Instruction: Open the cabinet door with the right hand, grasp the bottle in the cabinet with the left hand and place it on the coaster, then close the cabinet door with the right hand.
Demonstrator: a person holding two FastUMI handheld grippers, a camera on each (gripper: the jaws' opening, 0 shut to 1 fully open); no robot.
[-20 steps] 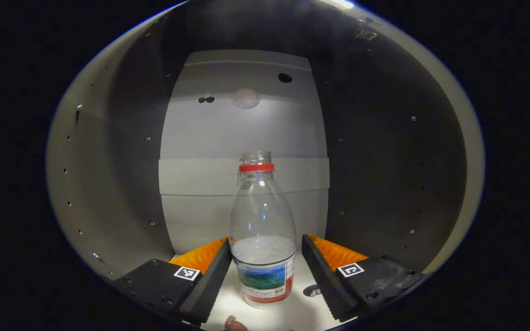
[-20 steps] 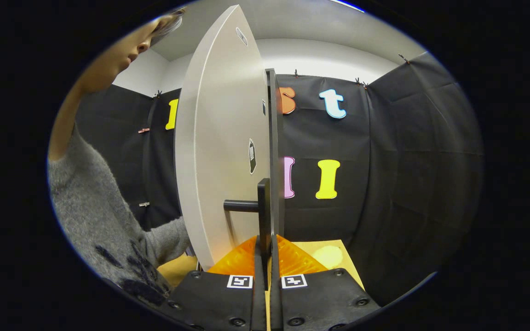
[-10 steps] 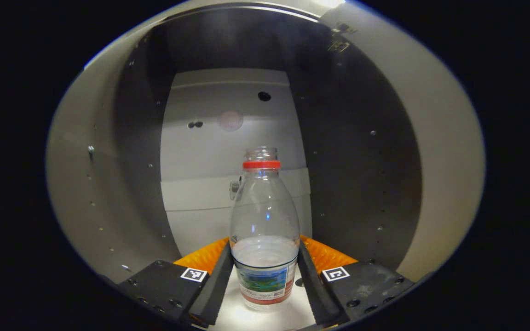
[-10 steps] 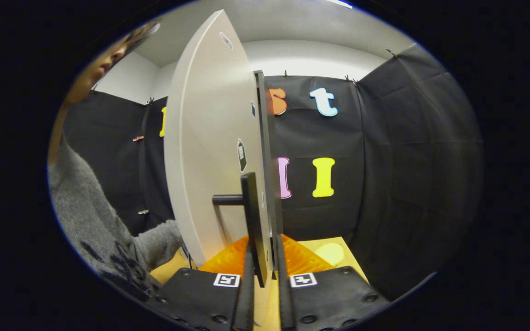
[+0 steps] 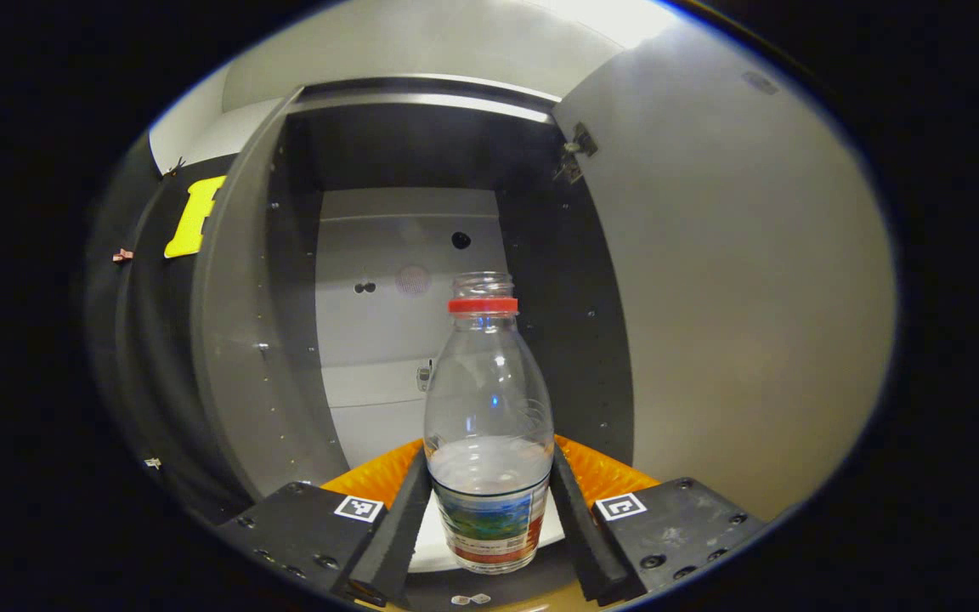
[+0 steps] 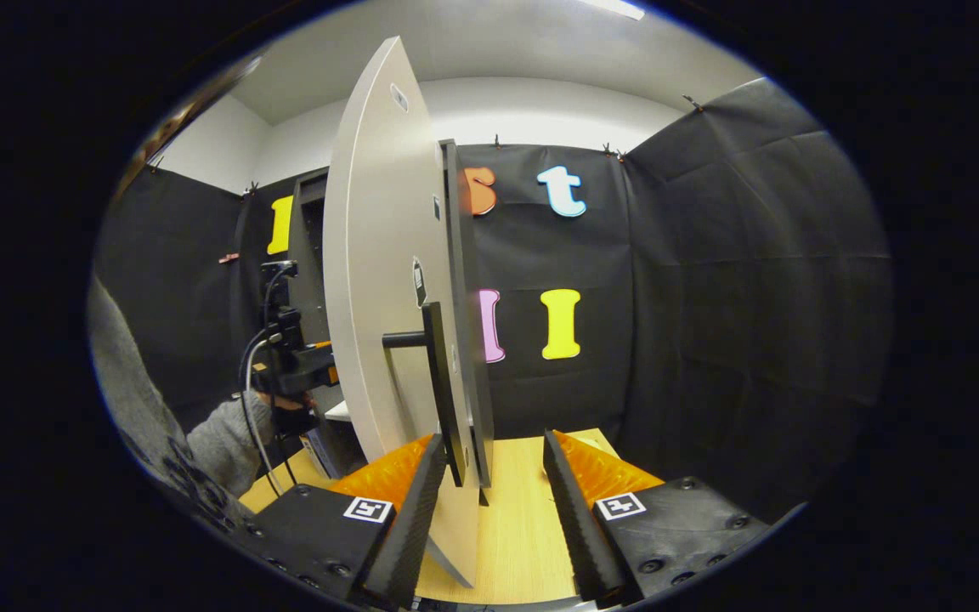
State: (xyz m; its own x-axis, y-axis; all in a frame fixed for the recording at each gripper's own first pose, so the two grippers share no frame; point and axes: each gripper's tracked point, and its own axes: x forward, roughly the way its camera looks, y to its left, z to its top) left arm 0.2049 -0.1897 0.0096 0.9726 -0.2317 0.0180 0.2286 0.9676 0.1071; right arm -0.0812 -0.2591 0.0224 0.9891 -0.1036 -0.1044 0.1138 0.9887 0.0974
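A clear bottle (image 5: 488, 442) with a red neck ring is seen low at the centre of the left gripper view, clamped at its labelled lower body by the left gripper (image 5: 488, 518), both fingers (image 5: 394, 527) pressed against its sides. The bottle is held upright at the mouth of the open cabinet (image 5: 409, 280), whose pale back wall fills the middle of the frame, with the swung-out door (image 5: 744, 297) to the right. In the right gripper view, the right gripper (image 6: 489, 510) is shown with jaws spread and released, the door's dark handle (image 6: 438, 382) standing just above and between its fingers, apparently untouched. The left gripper (image 6: 298, 365) is glimpsed at the left edge, beside a grey sleeve (image 6: 217, 433). The coaster cannot be made out. The withdrawal is best done with the bottle kept vertical and the grip firm, since water lies in its lower half and no cap is fitted; the door edge should be cleared before any turn toward the wooden table (image 6: 515, 510).
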